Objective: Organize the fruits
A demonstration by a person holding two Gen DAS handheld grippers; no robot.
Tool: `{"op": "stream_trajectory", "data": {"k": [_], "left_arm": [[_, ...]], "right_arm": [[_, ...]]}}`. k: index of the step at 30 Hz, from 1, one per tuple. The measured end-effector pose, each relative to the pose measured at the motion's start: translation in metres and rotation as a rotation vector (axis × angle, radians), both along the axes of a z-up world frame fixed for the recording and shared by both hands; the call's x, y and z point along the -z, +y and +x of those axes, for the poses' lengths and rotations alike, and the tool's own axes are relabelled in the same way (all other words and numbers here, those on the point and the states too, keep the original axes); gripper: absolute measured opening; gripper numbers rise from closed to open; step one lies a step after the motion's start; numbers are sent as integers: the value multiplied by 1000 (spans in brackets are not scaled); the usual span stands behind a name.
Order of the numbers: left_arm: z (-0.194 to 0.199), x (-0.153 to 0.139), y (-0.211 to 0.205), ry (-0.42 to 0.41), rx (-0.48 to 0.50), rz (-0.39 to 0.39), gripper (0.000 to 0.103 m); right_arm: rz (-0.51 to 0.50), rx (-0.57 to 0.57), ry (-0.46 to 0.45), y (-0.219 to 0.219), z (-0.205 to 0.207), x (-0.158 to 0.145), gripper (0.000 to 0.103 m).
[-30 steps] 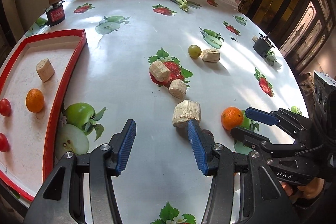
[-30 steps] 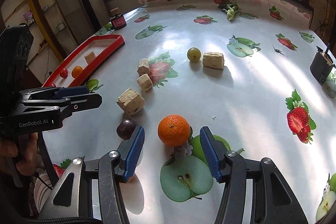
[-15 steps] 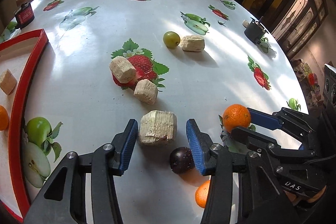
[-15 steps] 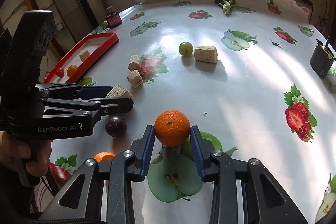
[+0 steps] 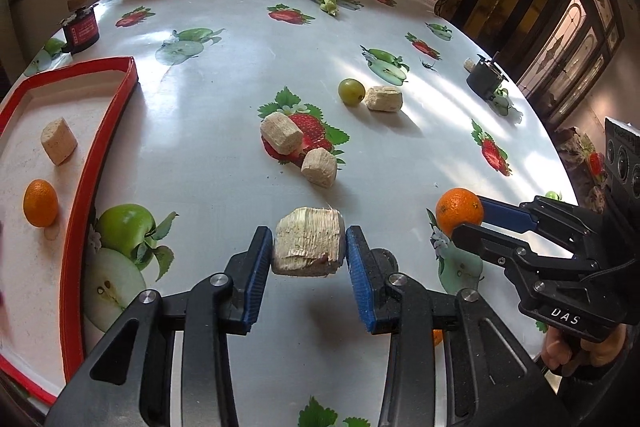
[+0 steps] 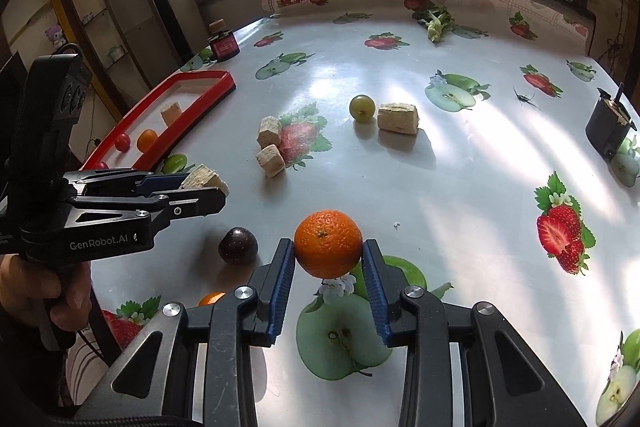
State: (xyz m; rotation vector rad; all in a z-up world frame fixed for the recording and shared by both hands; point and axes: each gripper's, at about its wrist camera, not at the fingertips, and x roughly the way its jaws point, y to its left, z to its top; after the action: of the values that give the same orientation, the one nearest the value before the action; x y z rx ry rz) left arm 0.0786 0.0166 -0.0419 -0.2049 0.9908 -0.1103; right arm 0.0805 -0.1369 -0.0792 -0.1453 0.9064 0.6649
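Midway through the sorting, both grippers are holding a load above the fruit-print table [image 5: 224,131], with the red tray [image 5: 102,155] serving as the collecting point. Well to the right of the tray, the left gripper [image 5: 309,253] is clamping a pale fibrous block [image 5: 309,247] between its blue pads, and the block is looking lifted clear of the cloth. Further still from the tray, the right gripper [image 6: 328,259] is gripping an orange [image 6: 328,243] by its sides, with a shadow under it suggesting it is off the surface.

Inside the tray, a small orange [image 5: 40,203], a pale block [image 5: 59,141] and a red cherry-like fruit [image 6: 122,141] are already lying, so part of the job is looking done. Out beyond the tray, a good deal is waiting: two more blocks [image 5: 298,151] are sitting on a printed strawberry, a green grape-like fruit [image 5: 351,91] is touching or just beside another block [image 5: 385,98] further off, and a dark plum [image 6: 238,245] is resting near the held orange. Another small orange [image 6: 212,299] is peeking out behind the right gripper's frame. By these pictures, less than half of the loose items are appearing gathered, and carrying both held pieces across to the tray is looking like the step in hand
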Motion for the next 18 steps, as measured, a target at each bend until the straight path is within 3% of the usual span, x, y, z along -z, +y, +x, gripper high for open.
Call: {"op": "stream_trajectory", "data": {"k": [18], "left_arm": [[-49, -21, 49, -58, -118, 4, 35]], "right_arm": [[9, -73, -41, 36, -17, -19, 35]]}}
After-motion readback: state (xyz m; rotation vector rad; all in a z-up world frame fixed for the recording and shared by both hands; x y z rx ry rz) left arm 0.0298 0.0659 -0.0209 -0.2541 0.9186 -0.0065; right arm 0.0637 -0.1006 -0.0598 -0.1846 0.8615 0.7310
